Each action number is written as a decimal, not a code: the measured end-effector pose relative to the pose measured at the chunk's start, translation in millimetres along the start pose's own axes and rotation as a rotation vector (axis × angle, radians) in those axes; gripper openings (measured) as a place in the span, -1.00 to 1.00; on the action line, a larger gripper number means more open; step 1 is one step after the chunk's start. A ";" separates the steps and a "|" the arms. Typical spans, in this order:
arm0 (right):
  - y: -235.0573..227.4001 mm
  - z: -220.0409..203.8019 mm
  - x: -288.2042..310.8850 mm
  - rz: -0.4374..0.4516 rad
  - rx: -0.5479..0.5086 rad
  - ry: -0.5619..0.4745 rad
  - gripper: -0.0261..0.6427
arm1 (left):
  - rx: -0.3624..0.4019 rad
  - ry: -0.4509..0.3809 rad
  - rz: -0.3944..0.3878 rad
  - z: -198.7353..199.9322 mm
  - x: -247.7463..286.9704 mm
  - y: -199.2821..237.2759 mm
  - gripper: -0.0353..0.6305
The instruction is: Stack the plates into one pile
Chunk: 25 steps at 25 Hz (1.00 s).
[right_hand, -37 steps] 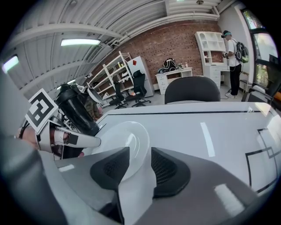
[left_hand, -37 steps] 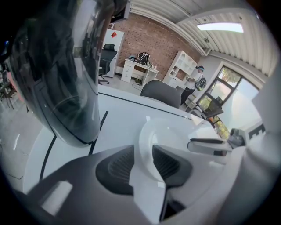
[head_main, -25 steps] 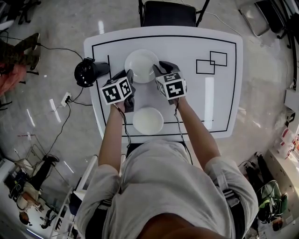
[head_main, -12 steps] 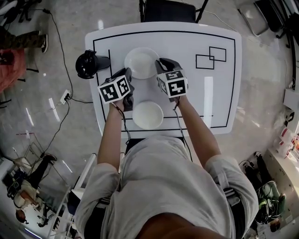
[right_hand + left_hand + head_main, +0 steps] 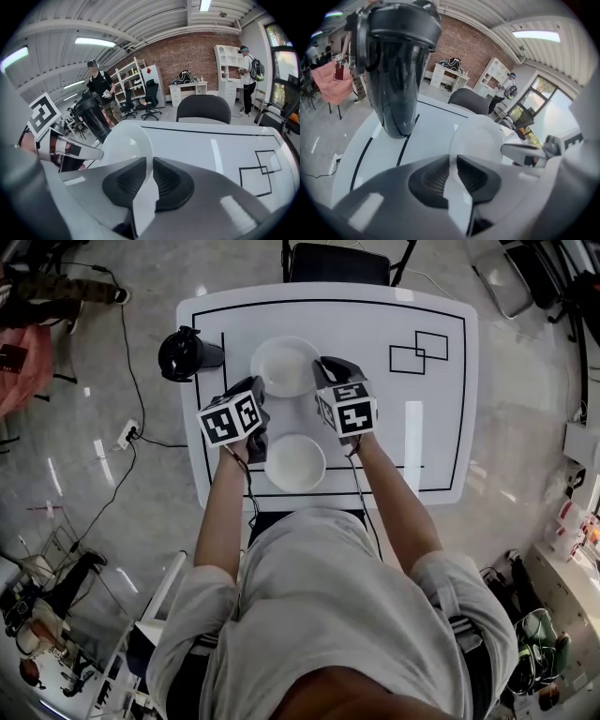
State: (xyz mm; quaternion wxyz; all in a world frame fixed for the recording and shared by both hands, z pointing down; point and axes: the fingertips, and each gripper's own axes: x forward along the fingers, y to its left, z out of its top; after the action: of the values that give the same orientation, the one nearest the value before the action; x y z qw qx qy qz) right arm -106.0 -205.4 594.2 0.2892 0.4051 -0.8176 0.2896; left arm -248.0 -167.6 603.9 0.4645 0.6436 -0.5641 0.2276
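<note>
Two grippers share one load. The left gripper (image 5: 452, 176) and the right gripper (image 5: 149, 180) each pinch the rim of the far plate (image 5: 284, 367), one on either side. Both sets of jaws have just been closing, and each now has the thin white rim pressed between its ribbed pads. The opposed grip is judged to keep the shallow plate level, since a single pinch at one edge would let it tip.

The second plate (image 5: 295, 462) lies on the table (image 5: 431, 427) behind the grippers, toward the person and between the forearms. It is the likely base of the pile.

Clearance: a black jug (image 5: 183, 354) stands outboard of the left gripper, apart from it. Outboard of the right gripper, only drawn rectangles mark the table. The near table edge runs close behind the second plate, so the path back is short.
</note>
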 end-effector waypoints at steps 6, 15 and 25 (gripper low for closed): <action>12.1 -2.9 -15.3 -0.002 -0.013 -0.009 -0.78 | 0.000 -0.018 -0.013 -7.4 -18.1 -2.5 -0.74; 33.5 -15.7 -43.7 -0.012 -0.018 -0.029 -0.78 | 0.007 -0.031 -0.029 -30.3 -49.1 -5.8 -0.75; 52.2 -34.0 -75.9 -0.045 -0.026 -0.046 -0.78 | 0.041 -0.030 -0.054 -58.6 -74.6 -11.7 -0.75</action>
State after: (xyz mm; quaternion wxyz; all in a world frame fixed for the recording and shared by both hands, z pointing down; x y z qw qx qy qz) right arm -103.0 -117.5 550.6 0.2819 0.4263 -0.8183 0.2629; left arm -242.9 -79.9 566.1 0.4485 0.6715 -0.5486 0.2166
